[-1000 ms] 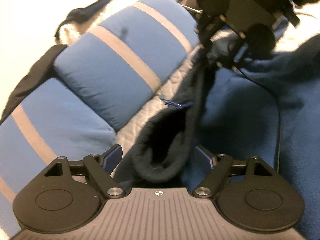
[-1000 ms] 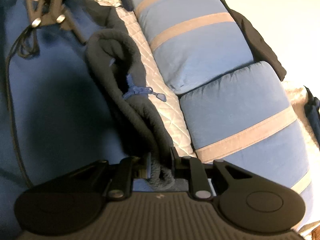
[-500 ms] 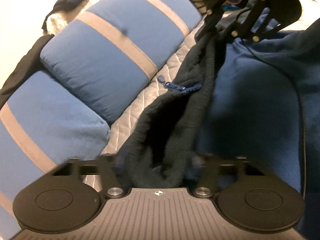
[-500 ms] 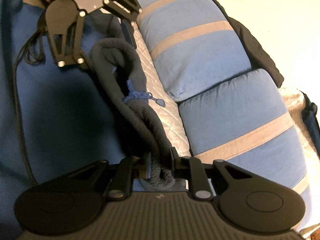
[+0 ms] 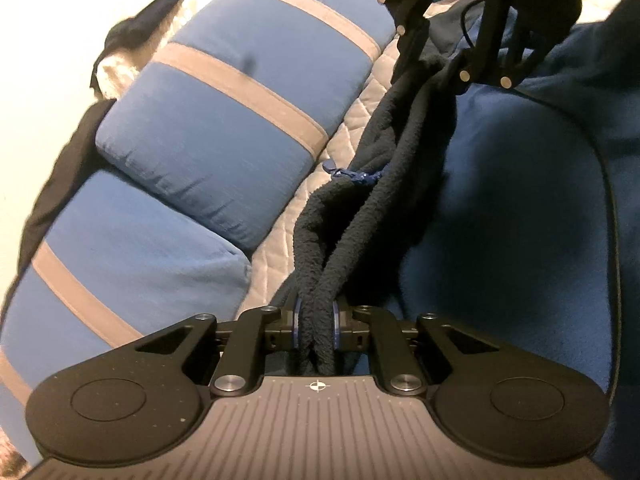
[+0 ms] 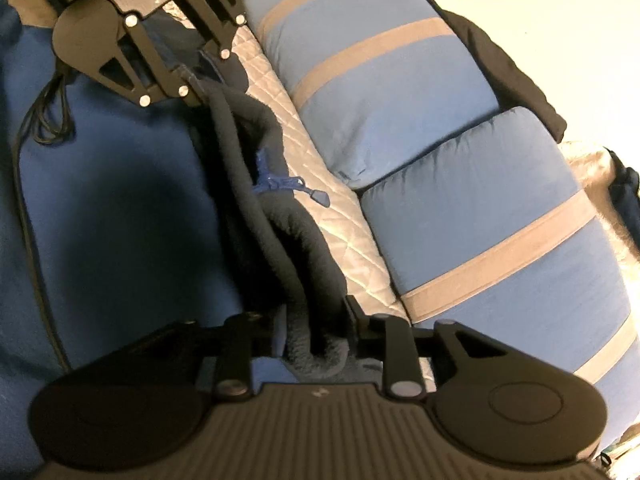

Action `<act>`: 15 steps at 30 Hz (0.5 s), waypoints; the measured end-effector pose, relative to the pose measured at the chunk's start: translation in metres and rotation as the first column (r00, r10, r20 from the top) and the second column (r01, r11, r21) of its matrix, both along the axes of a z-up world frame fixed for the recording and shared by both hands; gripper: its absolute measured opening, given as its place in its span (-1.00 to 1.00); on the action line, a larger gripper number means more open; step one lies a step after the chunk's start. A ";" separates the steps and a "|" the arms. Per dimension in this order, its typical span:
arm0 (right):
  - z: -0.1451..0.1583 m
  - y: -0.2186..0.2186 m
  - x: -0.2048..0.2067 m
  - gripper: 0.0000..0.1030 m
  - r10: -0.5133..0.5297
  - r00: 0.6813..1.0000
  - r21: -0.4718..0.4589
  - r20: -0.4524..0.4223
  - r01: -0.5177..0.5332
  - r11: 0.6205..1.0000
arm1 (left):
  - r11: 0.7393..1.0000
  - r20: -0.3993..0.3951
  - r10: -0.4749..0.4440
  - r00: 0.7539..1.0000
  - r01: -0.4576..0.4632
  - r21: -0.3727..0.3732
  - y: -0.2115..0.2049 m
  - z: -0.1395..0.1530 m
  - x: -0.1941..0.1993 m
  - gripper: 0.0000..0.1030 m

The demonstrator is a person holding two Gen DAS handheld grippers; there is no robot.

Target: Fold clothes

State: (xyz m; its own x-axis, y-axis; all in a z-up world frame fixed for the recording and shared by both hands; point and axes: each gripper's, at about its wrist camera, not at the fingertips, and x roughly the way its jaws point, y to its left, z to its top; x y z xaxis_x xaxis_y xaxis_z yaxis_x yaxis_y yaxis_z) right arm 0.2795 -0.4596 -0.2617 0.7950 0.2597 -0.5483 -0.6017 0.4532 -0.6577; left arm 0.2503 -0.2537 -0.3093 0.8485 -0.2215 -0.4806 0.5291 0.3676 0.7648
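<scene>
A dark navy fleece garment (image 5: 384, 184) with a blue zipper pull (image 5: 330, 166) hangs stretched between my two grippers, above a blue blanket. My left gripper (image 5: 315, 330) is shut on one bunched end of it. My right gripper (image 6: 314, 338) is shut on the other end (image 6: 296, 248). Each gripper shows in the other's view: the right one at the top of the left wrist view (image 5: 436, 60), the left one at the top left of the right wrist view (image 6: 188, 92). The zipper pull also shows in the right wrist view (image 6: 318, 196).
Two blue pillows with grey stripes (image 5: 248, 112) (image 6: 480, 216) lie along a white quilted cover (image 5: 352, 136). A blue fleece blanket (image 5: 520, 208) covers the bed on the other side. A thin black cable (image 6: 36, 240) runs over the blanket. A dark cloth (image 6: 508, 68) lies behind the pillows.
My left gripper has gone from open around the fleece to shut on it. The garment is now pulled tighter between the two grippers, and the right gripper has kept its hold.
</scene>
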 end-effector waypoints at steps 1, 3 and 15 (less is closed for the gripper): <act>-0.001 0.001 0.001 -0.13 0.002 1.000 -0.009 -0.008 -0.002 1.000 | 1.000 0.017 -0.003 1.000 0.002 0.013 -0.001 -0.001 0.000 -0.73; -0.003 0.003 0.003 -0.40 0.008 1.000 -0.027 -0.013 -0.008 1.000 | 0.999 0.052 -0.003 0.999 0.001 0.034 -0.003 0.000 0.003 -0.73; 0.037 0.016 0.060 -0.72 -0.081 0.988 -0.011 0.130 0.084 0.996 | 0.994 0.238 0.047 0.970 -0.069 0.088 -0.017 0.028 0.060 -0.74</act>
